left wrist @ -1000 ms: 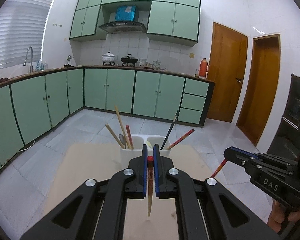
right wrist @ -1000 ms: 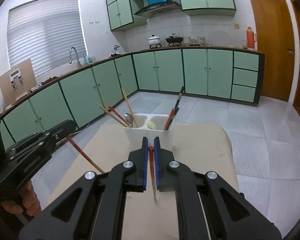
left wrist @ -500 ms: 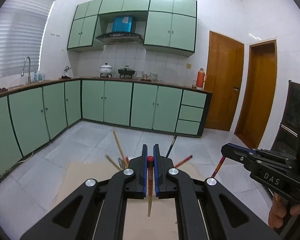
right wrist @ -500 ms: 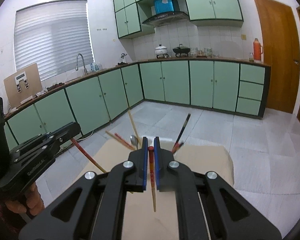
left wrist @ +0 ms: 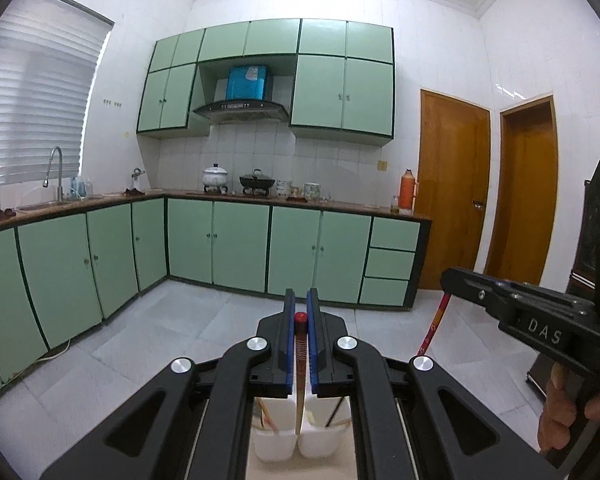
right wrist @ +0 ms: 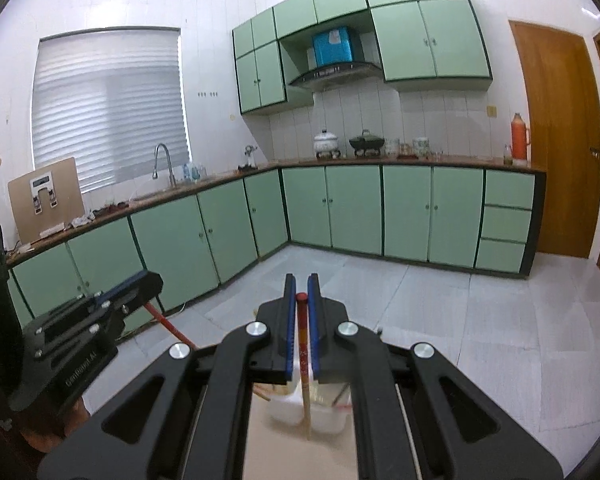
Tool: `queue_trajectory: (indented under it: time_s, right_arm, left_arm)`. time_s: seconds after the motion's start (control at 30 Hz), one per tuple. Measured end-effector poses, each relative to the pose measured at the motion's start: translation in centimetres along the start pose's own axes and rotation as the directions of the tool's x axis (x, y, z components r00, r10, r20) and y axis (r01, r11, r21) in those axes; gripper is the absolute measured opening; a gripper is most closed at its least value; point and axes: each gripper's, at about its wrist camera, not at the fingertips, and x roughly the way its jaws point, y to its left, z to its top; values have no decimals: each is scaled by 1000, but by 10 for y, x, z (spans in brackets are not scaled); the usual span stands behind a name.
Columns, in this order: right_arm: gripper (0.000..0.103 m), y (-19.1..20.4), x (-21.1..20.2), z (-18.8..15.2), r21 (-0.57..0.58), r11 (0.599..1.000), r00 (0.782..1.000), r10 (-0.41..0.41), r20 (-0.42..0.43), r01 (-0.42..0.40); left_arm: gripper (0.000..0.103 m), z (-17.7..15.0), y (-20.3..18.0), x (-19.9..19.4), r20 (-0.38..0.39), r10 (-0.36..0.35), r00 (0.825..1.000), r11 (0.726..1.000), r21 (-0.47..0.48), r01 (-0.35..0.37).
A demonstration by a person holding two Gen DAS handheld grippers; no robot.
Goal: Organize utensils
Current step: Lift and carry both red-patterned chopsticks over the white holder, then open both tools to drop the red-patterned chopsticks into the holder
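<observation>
My left gripper (left wrist: 300,316) is shut on a red-topped chopstick (left wrist: 299,376) that hangs down over the white two-cup utensil holder (left wrist: 276,442), which holds several utensils. My right gripper (right wrist: 301,298) is shut on a second red-topped chopstick (right wrist: 305,376), its tip over the white holder (right wrist: 288,410). The right gripper also shows at the right of the left wrist view (left wrist: 454,280) with its chopstick (left wrist: 434,324). The left gripper shows at the left of the right wrist view (right wrist: 148,280) with its chopstick (right wrist: 172,326). Both grippers are well above the holder.
The holder stands on a beige table (right wrist: 300,460). Green kitchen cabinets (left wrist: 240,248) run along the far wall, with a tiled floor (right wrist: 500,320) between. Wooden doors (left wrist: 454,192) are at the right.
Both grippers have risen and tilted up with their chopsticks. The holder has dropped to the bottom of both views, partly behind the fingers.
</observation>
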Motion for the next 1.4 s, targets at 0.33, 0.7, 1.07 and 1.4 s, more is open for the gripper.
queue_trajectory:
  time_s: [0.33,0.7,1.07,1.4]
  right_arm:
    - [5,-17,51,17,-14,999,999,-38,35,39]
    - [5,-33,109,-26,25,999,998,-41,-55,42]
    - [10,-31,130,-76,31,999,982,-26,-189,32]
    - [43,-49,62,-82,87,989,988,-113,-102,122]
  left_arm:
    - [5,-5,7,53,-56,16,998,1000,4,-16]
    - [5,-44,21,100,-157,30,987,999,-12,-32]
    - [6,-89,29,135,-280,55,958,998,-17,-62]
    - [34,-86,44,100,-238,78,968,995,-46,-92]
